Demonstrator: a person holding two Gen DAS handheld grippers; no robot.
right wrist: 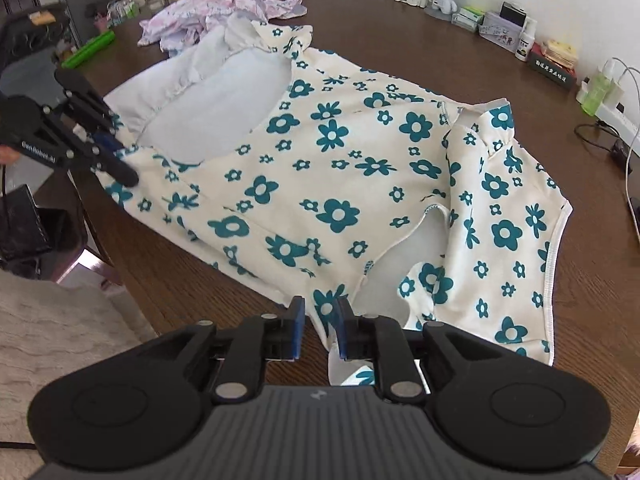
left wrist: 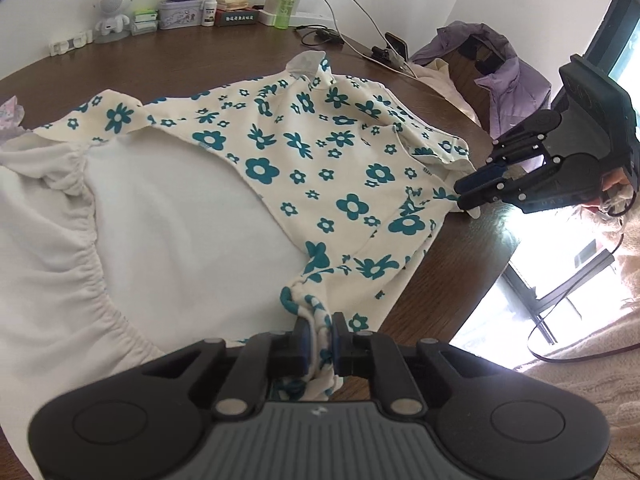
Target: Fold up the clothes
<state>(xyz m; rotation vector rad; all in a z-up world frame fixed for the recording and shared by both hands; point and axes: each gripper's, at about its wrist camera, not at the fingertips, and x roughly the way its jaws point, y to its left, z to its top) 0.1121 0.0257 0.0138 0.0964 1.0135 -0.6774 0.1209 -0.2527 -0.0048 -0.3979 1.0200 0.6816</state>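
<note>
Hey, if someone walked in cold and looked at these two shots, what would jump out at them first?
First, the cream garment with teal flowers, spread across the middle of the brown table with its white lining showing. Next, the two black grippers at its near edge: the left gripper shut on a bunched bit of fabric, the right gripper with fabric between its fingers. Behind lies a pile of lilac clothes.

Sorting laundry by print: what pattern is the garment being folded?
Cream garment with teal flowers; clearest in the right wrist view.
</note>
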